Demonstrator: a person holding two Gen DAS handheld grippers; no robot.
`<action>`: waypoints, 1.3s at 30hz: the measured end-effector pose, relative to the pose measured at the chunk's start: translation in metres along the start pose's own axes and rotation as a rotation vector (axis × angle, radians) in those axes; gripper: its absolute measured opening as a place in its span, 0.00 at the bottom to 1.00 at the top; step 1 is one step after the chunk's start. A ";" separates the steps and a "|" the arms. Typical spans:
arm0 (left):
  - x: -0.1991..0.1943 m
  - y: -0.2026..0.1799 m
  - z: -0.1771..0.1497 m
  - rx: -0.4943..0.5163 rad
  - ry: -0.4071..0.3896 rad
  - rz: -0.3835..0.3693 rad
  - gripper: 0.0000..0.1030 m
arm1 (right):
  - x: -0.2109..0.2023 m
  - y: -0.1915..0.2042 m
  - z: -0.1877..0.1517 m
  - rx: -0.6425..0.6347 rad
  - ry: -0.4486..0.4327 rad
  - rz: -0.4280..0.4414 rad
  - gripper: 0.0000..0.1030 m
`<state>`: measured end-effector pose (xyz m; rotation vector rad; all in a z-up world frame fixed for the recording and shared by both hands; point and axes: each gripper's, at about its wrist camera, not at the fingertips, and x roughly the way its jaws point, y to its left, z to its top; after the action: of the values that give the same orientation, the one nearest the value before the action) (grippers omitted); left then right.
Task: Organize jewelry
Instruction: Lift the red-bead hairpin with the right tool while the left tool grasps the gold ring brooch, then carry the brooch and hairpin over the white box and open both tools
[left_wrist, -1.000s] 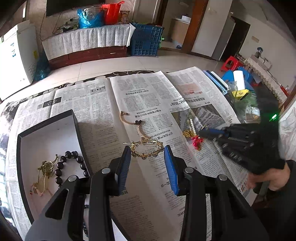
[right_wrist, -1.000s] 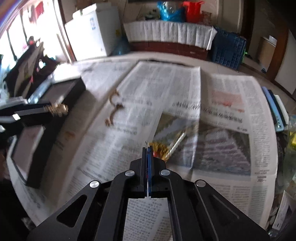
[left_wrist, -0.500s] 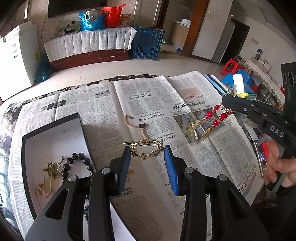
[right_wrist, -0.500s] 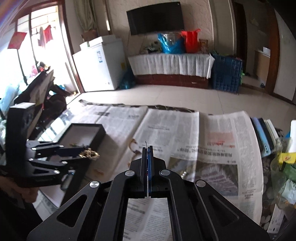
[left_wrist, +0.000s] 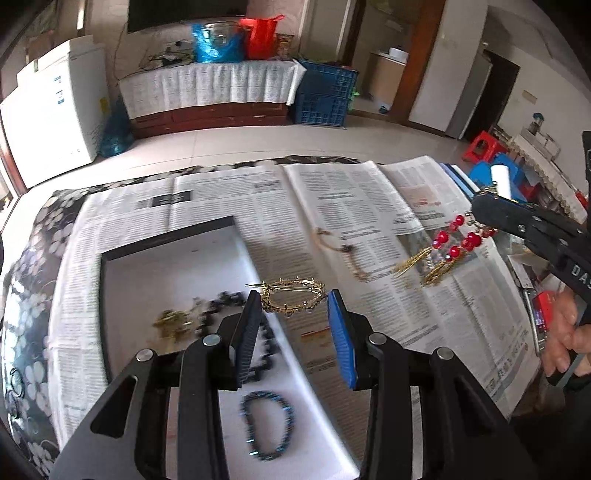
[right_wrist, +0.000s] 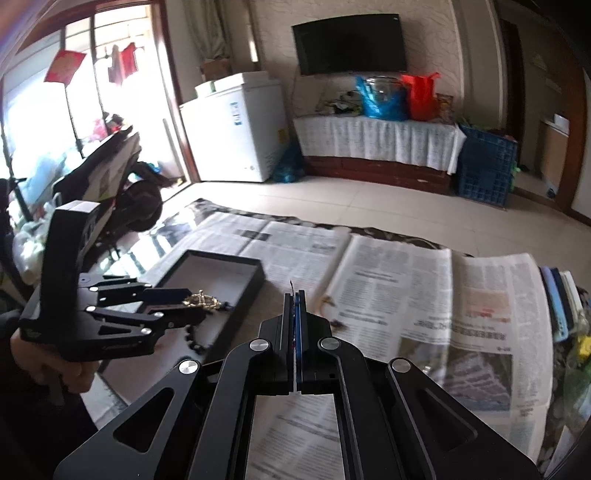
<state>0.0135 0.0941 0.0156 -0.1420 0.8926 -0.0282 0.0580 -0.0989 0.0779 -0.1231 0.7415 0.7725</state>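
Observation:
My left gripper (left_wrist: 293, 301) is shut on a gold ring-shaped hair clip (left_wrist: 293, 295) and holds it over the right edge of the black jewelry box (left_wrist: 166, 240), which has a white lining. The box holds a gold chain (left_wrist: 171, 319), black beads (left_wrist: 221, 301) and a dark blue bracelet (left_wrist: 267, 424). My right gripper (right_wrist: 295, 295) is shut on red-bead and gold tassel earrings (left_wrist: 448, 247), which hang above the newspaper. A gold chain piece (left_wrist: 340, 251) lies on the paper. The left gripper with the clip (right_wrist: 201, 301) shows in the right wrist view.
Newspaper (left_wrist: 332, 206) covers the table. Books (right_wrist: 557, 295) and clutter lie at the table's right edge. A white freezer (left_wrist: 48, 122) and a covered sideboard (left_wrist: 210, 92) stand across the floor.
My left gripper has carried the gold clip left to the box. My right gripper has lifted the red-bead earrings off the newspaper and holds them in the air.

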 end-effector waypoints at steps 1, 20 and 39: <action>0.000 0.005 -0.001 -0.006 0.000 0.008 0.36 | 0.002 0.005 0.001 -0.007 0.002 0.006 0.01; 0.009 0.093 -0.013 -0.154 0.057 0.128 0.36 | 0.036 0.102 -0.003 -0.151 0.085 0.210 0.01; -0.027 0.064 -0.081 0.042 0.168 0.037 0.36 | 0.060 0.138 -0.024 -0.245 0.202 0.249 0.01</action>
<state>-0.0684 0.1502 -0.0222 -0.0845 1.0611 -0.0244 -0.0190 0.0276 0.0429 -0.3384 0.8616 1.0992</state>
